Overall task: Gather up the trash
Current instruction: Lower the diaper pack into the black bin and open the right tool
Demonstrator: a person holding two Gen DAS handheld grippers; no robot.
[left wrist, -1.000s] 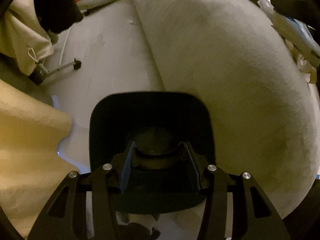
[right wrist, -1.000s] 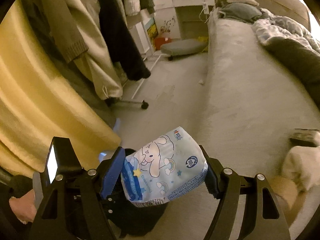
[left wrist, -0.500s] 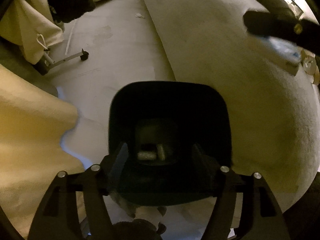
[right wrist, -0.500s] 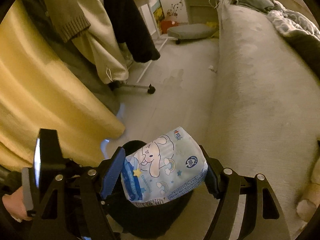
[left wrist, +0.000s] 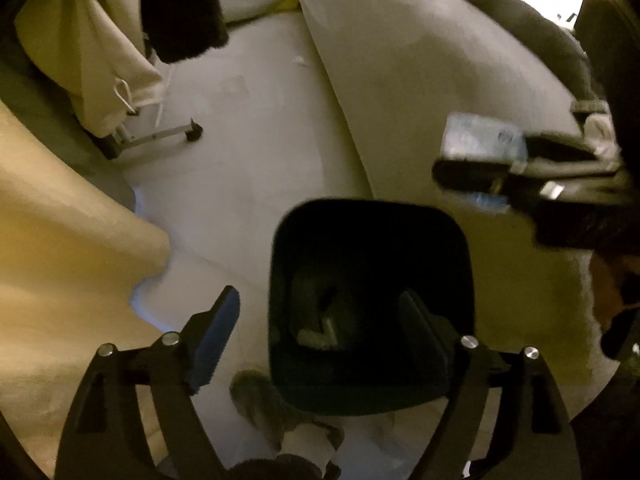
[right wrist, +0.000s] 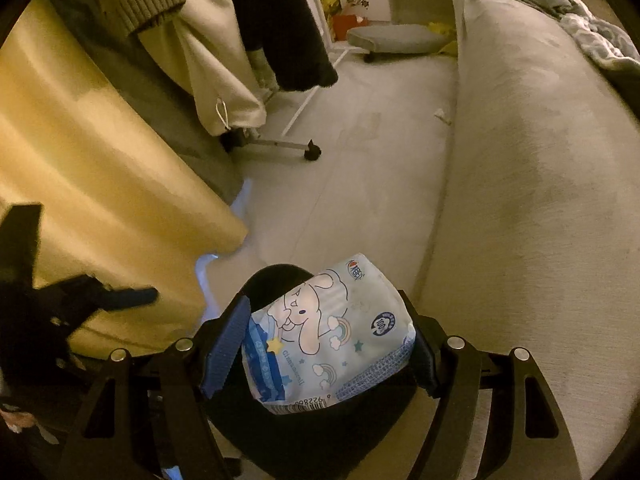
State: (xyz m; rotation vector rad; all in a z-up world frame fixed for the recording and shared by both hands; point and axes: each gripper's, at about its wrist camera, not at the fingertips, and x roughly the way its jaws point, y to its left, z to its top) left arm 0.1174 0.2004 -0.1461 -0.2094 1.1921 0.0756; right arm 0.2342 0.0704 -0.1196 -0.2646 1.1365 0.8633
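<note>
A black trash bin [left wrist: 372,300] stands on the pale floor between a yellow curtain and the bed. Pale bits of trash [left wrist: 316,334] lie at its bottom. My left gripper [left wrist: 320,320] is open and empty above the bin's near-left rim. My right gripper [right wrist: 320,340] is shut on a light blue tissue pack with a cartoon rabbit [right wrist: 332,336] and holds it just above the bin [right wrist: 304,432]. In the left wrist view the pack [left wrist: 480,142] and right gripper show blurred at the right, above the bin's far right corner.
The beige bed [right wrist: 540,180] runs along the right with a crumpled blanket [right wrist: 600,40]. A yellow curtain [right wrist: 100,184] hangs at left. A clothes rack with hanging garments [right wrist: 224,60] and a wheeled base [right wrist: 312,154] stands behind. A small scrap [right wrist: 442,116] lies by the bed. A slippered foot [left wrist: 260,404] is below the bin.
My left gripper has opened and drawn back from inside the bin toward its left rim. My right gripper has carried the tissue pack over the bin.
</note>
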